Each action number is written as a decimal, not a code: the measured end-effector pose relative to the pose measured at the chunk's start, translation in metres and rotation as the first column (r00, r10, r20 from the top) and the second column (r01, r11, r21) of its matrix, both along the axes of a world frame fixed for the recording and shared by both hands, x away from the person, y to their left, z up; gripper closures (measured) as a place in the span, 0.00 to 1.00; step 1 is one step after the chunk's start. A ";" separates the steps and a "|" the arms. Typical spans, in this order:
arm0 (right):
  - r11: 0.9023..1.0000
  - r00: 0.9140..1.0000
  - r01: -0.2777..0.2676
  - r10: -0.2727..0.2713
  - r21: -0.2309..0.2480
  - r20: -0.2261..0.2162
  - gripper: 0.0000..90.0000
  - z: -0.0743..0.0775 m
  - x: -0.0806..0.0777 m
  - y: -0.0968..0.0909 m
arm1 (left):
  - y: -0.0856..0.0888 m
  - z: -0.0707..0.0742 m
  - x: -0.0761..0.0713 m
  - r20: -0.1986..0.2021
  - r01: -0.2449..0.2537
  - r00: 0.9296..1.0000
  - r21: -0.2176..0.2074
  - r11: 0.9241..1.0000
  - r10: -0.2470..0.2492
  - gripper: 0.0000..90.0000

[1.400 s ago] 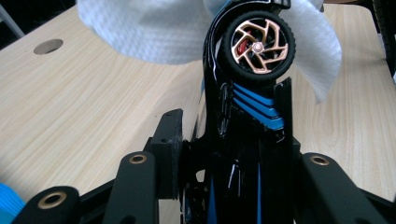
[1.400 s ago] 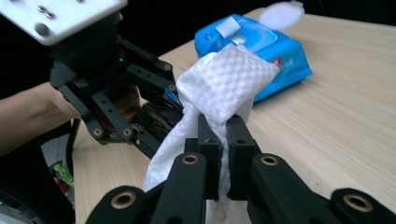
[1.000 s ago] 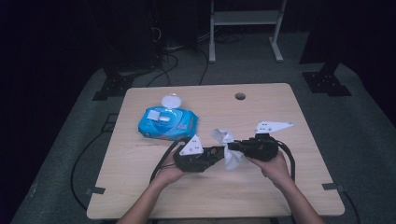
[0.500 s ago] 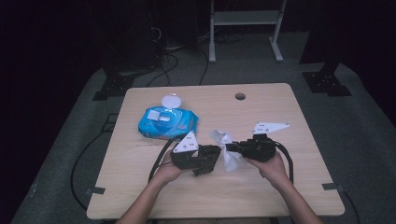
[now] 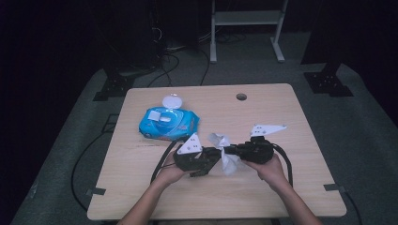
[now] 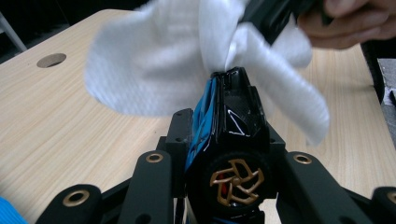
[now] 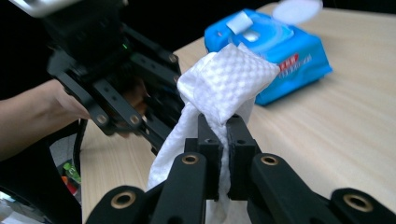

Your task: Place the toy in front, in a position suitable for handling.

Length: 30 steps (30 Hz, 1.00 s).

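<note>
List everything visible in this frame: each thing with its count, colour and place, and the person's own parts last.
wet wipe: one, white, crumpled, held above the table's near middle between both grippers
wipes pack: one, blue, lid flipped open, on the table's left half
table: one, light wood, with a round hole near the far edge
frame: one, white metal, on the floor beyond the table
stand feet: two, black, on the floor at the far corners
cables: black, on the grey floor at left
left gripper: one, black, shut on the wet wipe
right gripper: one, black, shut on the wet wipe
forearms and hands: two, entering from the bottom edge
</note>
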State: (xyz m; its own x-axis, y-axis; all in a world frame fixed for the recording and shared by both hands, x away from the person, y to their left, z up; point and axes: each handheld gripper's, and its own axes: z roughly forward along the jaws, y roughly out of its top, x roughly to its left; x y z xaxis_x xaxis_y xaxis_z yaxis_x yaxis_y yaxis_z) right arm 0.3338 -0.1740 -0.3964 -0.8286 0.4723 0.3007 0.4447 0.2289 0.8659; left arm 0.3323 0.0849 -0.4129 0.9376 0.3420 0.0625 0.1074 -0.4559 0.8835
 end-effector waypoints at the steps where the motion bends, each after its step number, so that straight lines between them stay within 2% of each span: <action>1: 1.000 1.000 0.002 -0.002 -0.004 -0.012 0.96 -0.004 0.001 0.000 | 0.000 0.000 0.000 0.003 0.001 1.000 0.009 1.000 -0.001 0.73; 3: 1.000 0.999 0.004 -0.005 -0.006 -0.035 0.96 -0.011 0.003 -0.002 | -0.001 -0.002 0.000 0.000 0.003 1.000 0.018 1.000 -0.003 0.73; 5: 0.999 0.999 0.012 -0.013 -0.031 -0.047 0.96 -0.016 0.004 -0.001 | -0.001 -0.004 0.000 -0.006 0.005 1.000 0.021 1.000 -0.005 0.73; 8: 0.999 0.999 0.010 -0.012 -0.045 -0.045 0.96 -0.017 0.004 0.000 | -0.002 -0.004 0.002 -0.015 0.004 1.000 0.029 1.000 -0.004 0.74; 10: 0.999 0.999 0.017 -0.019 -0.043 -0.045 0.96 -0.016 0.004 -0.002 | -0.008 -0.006 0.005 -0.026 0.008 1.000 0.064 0.998 -0.006 0.74; 12: 0.998 0.998 0.026 -0.029 -0.059 -0.051 0.96 -0.018 0.006 -0.004 | -0.015 -0.008 0.009 -0.056 0.013 0.998 0.115 0.993 -0.007 0.74; 13: 0.997 0.998 0.031 -0.035 -0.071 -0.059 0.96 -0.019 0.008 -0.005 | -0.020 -0.009 0.011 -0.061 0.008 0.998 0.164 0.986 0.002 0.74; 15: 0.995 0.996 0.038 -0.044 -0.088 -0.071 0.96 -0.023 0.010 -0.008 | -0.029 -0.010 0.016 -0.069 0.009 0.998 0.258 0.966 0.009 0.74; 19: 0.993 0.994 0.048 -0.058 -0.105 -0.092 0.96 -0.031 0.013 -0.013 | -0.044 -0.012 0.031 -0.118 0.012 0.992 0.366 0.931 0.034 0.74; 20: 0.993 0.994 0.048 -0.058 -0.105 -0.092 0.96 -0.031 0.013 -0.013 | -0.044 -0.012 0.031 -0.118 0.012 0.992 0.366 0.931 0.034 0.74; 21: 0.993 0.993 0.050 -0.061 -0.107 -0.098 0.96 -0.033 0.014 -0.014 | -0.047 -0.012 0.035 -0.128 0.018 0.991 0.395 0.918 0.036 0.74; 22: 0.993 0.992 0.050 -0.062 -0.110 -0.107 0.96 -0.035 0.015 -0.014 | -0.050 -0.013 0.037 -0.139 0.024 0.990 0.413 0.910 0.037 0.74; 23: 0.992 0.992 0.049 -0.062 -0.118 -0.109 0.96 -0.037 0.016 -0.015 | -0.054 -0.014 0.041 -0.166 0.032 0.985 0.433 0.901 0.044 0.74; 24: 0.992 0.991 0.050 -0.064 -0.119 -0.115 0.96 -0.038 0.017 -0.015 | -0.054 -0.014 0.041 -0.166 0.032 0.985 0.433 0.901 0.044 0.74; 26: 0.992 0.991 0.051 -0.065 -0.119 -0.117 0.96 -0.038 0.017 -0.015 | -0.056 -0.015 0.045 -0.182 0.039 0.982 0.450 0.892 0.050 0.73; 27: 0.992 0.991 0.052 -0.066 -0.119 -0.117 0.96 -0.038 0.018 -0.015 | -0.057 -0.015 0.047 -0.185 0.043 0.981 0.465 0.884 0.050 0.72; 28: 0.992 0.991 0.054 -0.068 -0.116 -0.118 0.96 -0.038 0.018 -0.016 | -0.057 -0.016 0.047 -0.197 0.048 0.979 0.462 0.885 0.050 0.71; 29: 0.992 0.991 0.053 -0.067 -0.115 -0.117 0.96 -0.038 0.018 -0.016 | -0.055 -0.014 0.048 -0.207 0.048 0.977 0.435 0.899 0.048 0.67; 30: 0.992 0.991 0.051 -0.065 -0.117 -0.118 0.96 -0.038 0.018 -0.016 | -0.053 -0.013 0.048 -0.220 0.047 0.974 0.415 0.909 0.049 0.66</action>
State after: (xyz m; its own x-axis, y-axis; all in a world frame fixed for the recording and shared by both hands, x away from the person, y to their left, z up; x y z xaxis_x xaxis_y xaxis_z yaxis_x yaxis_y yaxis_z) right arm 0.3516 -0.1895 -0.4339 -0.7594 0.5554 0.3387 0.5600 0.2932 0.7749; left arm 0.3800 0.0322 -0.4259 0.9435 0.3312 -0.0087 0.2774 -0.7755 0.5672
